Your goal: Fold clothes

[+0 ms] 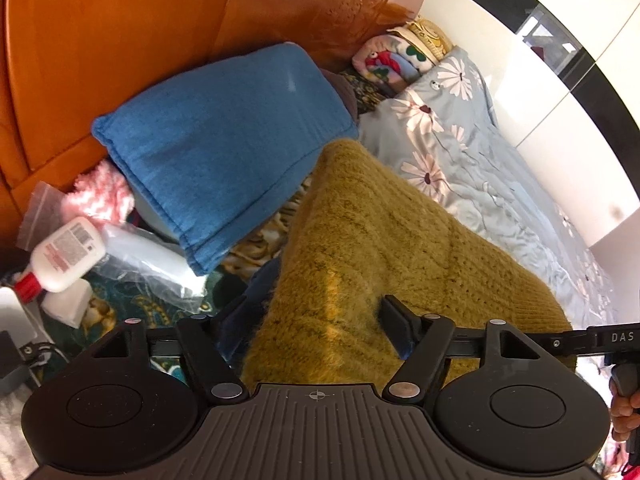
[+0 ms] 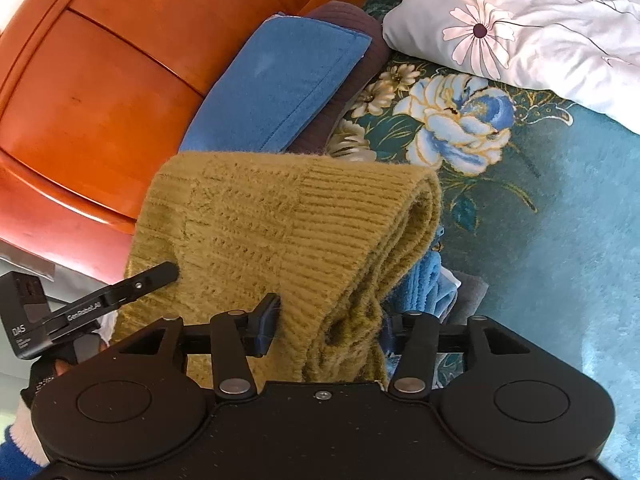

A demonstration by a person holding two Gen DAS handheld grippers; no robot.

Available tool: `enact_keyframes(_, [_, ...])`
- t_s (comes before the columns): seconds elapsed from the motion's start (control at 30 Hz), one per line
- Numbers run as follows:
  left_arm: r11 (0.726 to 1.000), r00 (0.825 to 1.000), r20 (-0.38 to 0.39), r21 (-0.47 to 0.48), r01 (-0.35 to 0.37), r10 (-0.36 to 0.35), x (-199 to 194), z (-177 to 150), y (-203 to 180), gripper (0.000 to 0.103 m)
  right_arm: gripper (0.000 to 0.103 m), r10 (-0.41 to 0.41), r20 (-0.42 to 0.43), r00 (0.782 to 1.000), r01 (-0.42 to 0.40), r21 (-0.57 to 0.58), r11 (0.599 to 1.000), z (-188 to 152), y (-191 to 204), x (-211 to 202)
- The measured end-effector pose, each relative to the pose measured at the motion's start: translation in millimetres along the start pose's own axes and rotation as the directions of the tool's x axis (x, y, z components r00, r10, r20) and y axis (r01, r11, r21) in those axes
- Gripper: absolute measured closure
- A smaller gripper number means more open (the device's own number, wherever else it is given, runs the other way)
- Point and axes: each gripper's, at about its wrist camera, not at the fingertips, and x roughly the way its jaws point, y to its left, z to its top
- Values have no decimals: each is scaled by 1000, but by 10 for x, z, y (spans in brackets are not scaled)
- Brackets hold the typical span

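A folded mustard-yellow knit sweater (image 1: 384, 252) is held up between both grippers over the bed. My left gripper (image 1: 320, 320) is shut on its near edge; one black finger (image 1: 394, 320) shows on top, the other is hidden under the knit. In the right wrist view my right gripper (image 2: 332, 320) is shut on the sweater (image 2: 280, 220) at its bunched folded end, and the left gripper's finger (image 2: 148, 278) presses the cloth at the left. A folded blue garment (image 1: 224, 148) lies ahead against the headboard, also seen in the right wrist view (image 2: 280, 84).
An orange wooden headboard (image 1: 120, 40) stands behind. A floral grey duvet (image 1: 460, 152) lies at the right, over a teal flowered bedspread (image 2: 520, 200). A white lotion bottle (image 1: 64, 256), plastic bags (image 1: 140, 256) and pink fluff (image 1: 100, 192) lie at the left. A light blue cloth (image 2: 432, 280) lies under the sweater.
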Motion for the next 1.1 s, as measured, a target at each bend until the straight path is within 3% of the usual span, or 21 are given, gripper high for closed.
enact_keyframes(0.23, [997, 997, 53, -56, -49, 52, -199, 14, 7, 33, 49, -19, 6, 1000, 19, -14, 1000, -5, 31, -12])
enact_keyframes(0.27, [996, 995, 64, -56, -71, 75, -242, 23, -8, 26, 49, -23, 9, 1000, 23, -15, 1000, -9, 39, -17])
enact_keyframes(0.37, [992, 989, 90, -54, -115, 120, -356, 36, -51, 22, 38, -35, 24, 999, 35, -25, 999, -43, 54, -63])
enact_keyframes(0.43, [992, 988, 98, -48, -119, 123, -414, 18, -85, 22, 37, -32, 28, 999, 32, -30, 999, -70, 51, -92])
enact_keyframes(0.57, [986, 981, 104, -16, -164, 164, -481, -36, -174, 22, 28, -37, 47, 998, 38, -29, 999, -128, 41, -188])
enact_keyframes(0.8, [971, 966, 104, 12, -240, 238, -669, -144, -338, 22, 20, -21, 108, 994, 22, -10, 1000, -234, -58, -470])
enact_keyframes(0.97, [969, 963, 142, 64, -239, 228, -880, -255, -565, 17, 10, 12, 157, 988, -16, 23, 1000, -388, -201, -759])
enact_keyframes(1.1, [955, 953, 170, 118, -272, 250, -996, -373, -885, 17, 8, 24, 145, 989, -26, 12, 1000, -562, -329, -1013])
